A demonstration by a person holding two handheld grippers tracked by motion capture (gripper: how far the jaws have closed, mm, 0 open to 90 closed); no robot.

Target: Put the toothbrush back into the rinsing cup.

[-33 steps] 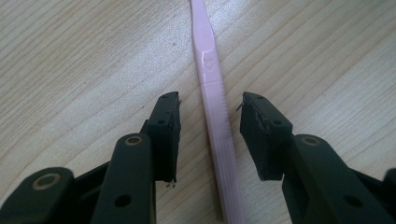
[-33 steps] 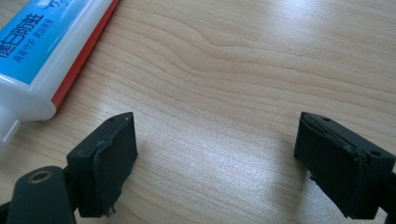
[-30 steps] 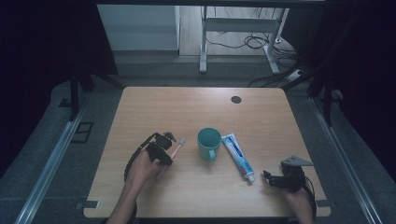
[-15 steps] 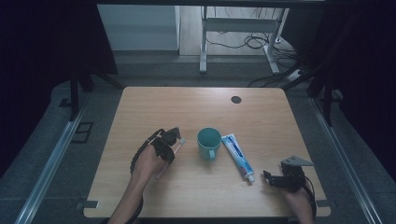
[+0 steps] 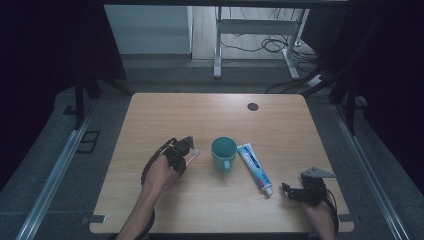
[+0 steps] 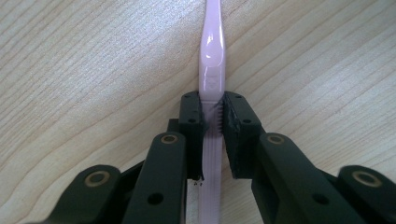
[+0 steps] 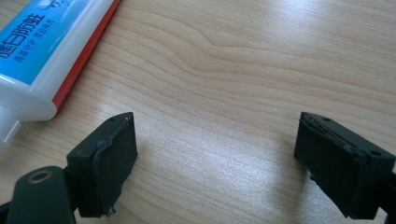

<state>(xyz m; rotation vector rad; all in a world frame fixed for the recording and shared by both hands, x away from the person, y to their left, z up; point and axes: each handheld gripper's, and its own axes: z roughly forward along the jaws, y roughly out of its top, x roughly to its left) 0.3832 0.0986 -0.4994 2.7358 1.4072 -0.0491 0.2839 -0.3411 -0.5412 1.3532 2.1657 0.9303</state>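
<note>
Teal mug (image 5: 223, 152) beside toothpaste tube (image 5: 254, 167)

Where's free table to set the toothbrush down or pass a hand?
Free: the far half of the table beyond the cup, and the near strip between the left gripper and right gripper. Crowded: the middle row with toothbrush, cup and toothpaste tube.

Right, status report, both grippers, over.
Left gripper just closed, shut on pink plastic toothbrush. Right gripper open, empty, beside toothpaste tube. Nothing in the way.
</note>
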